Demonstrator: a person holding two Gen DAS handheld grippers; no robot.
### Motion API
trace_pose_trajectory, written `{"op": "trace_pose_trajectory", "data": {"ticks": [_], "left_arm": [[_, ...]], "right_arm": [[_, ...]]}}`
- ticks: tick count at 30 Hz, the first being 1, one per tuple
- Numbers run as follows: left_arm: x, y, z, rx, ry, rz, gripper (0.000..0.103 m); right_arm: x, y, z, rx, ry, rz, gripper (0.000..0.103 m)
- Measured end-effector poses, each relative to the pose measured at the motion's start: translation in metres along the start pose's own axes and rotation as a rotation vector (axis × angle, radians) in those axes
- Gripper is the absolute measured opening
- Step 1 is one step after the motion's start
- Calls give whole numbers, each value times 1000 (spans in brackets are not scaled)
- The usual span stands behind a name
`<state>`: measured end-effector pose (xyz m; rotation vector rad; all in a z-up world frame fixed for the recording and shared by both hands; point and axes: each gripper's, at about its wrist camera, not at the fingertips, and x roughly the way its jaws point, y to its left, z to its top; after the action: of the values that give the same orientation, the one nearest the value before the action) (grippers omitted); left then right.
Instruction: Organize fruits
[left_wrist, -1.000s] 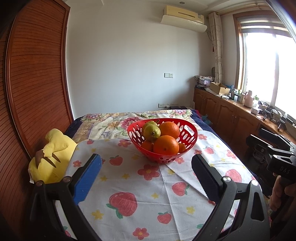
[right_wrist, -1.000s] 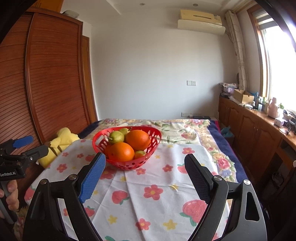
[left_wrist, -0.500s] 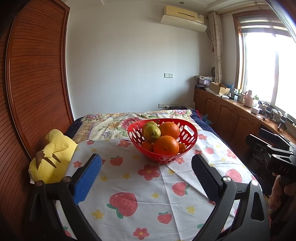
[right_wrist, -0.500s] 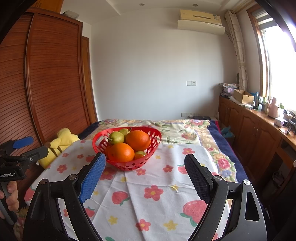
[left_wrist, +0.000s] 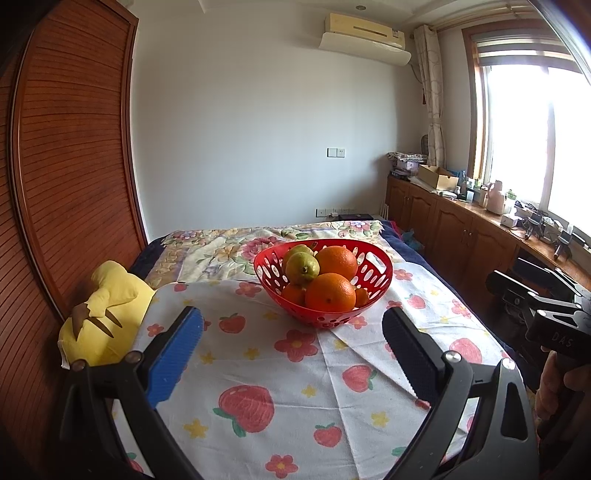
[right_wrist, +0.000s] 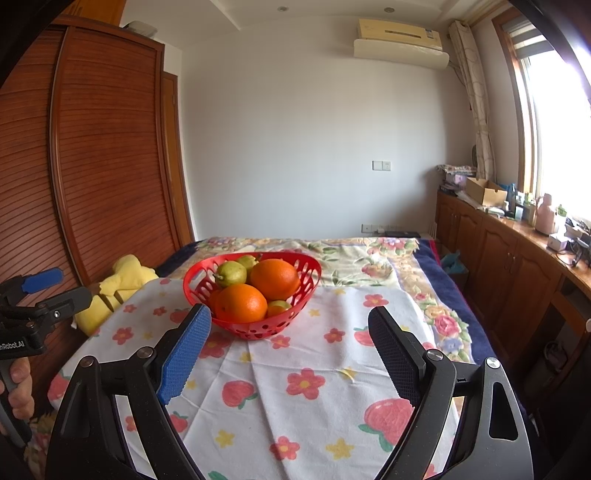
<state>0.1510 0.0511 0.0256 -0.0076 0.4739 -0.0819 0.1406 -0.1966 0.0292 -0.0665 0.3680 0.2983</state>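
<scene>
My left gripper hangs with its jaws spread wide and nothing between them; my right gripper is the same, parted and empty. Both point slightly down at the red basket, which sits on the strawberry-print cloth spread over the bed, ahead of me and apart from either pair of jaws. The basket is an oval whose long axis runs roughly left to right across my left view. Inside it two oranges are piled toward the near side, with two green pears behind them. The front pear's blossom end faces me in the left view, while its stem points left in the right view. Smaller fruit lies underneath, though I can't tell what kind. A yellow plush toy lies at the cloth's left edge.
</scene>
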Motion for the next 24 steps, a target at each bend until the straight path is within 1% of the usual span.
{"op": "trace_pose_trajectory", "data": {"ticks": [24], "left_arm": [[-1,0,2,3,-5,-1,99]], "right_arm": [[1,-1,1,-1,0,-5,89]]}}
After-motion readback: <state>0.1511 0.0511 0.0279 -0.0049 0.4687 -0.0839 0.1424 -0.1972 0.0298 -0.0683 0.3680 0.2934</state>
